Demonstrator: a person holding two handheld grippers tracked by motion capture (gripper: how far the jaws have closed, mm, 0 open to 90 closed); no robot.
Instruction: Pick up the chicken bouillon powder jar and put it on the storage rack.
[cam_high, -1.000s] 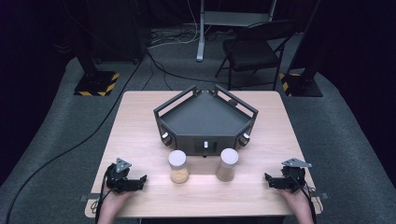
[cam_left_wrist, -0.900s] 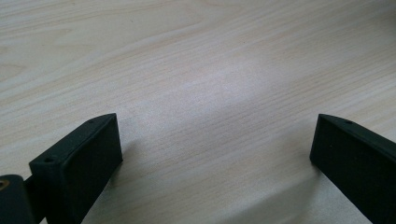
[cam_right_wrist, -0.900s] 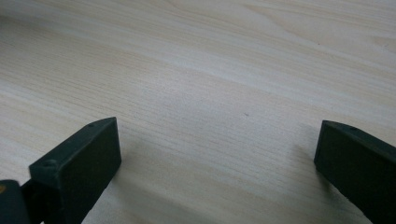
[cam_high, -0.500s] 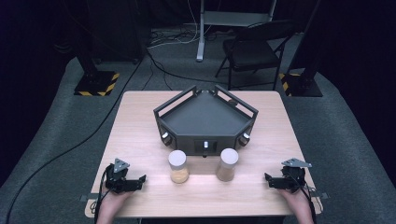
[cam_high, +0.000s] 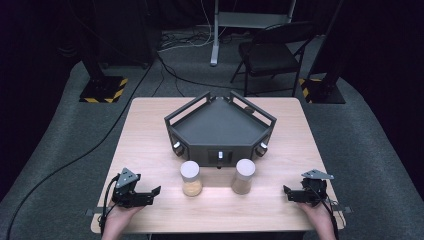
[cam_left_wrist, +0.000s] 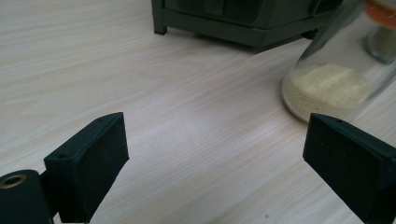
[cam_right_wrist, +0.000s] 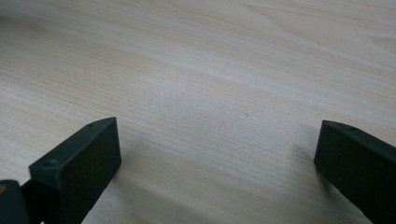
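The left gripper is sitting at about 7 o'clock on the wooden table, held in a hand coming in from the near edge, and it is pointing toward 3 o'clock, at the left jar. Its jaws are standing wide apart with nothing between them, though they have just been closing a little. In the left gripper view the two black pads are framing bare wood, and the jar of pale grains is showing at about 2 o'clock, beyond the right pad and apart from it.

The right gripper is resting at about 5 o'clock on the table, held by the other hand, and it is pointing toward 9 o'clock, at the right jar. Its jaws are spread wide too, empty, and the right gripper view is showing plain tabletop between its pads.

The two jars are standing upright side by side near the middle of the table, toward 6 o'clock, each with a pale lid; the left one is holding a yellowish fill, the right one a paler fill. Both are standing well apart from the grippers. Just behind them, toward 12 o'clock, a dark five-sided tray with raised rails is sitting at the table's centre, near the jars but not touching them. A folding chair is standing on the grey floor beyond the table at 1 o'clock
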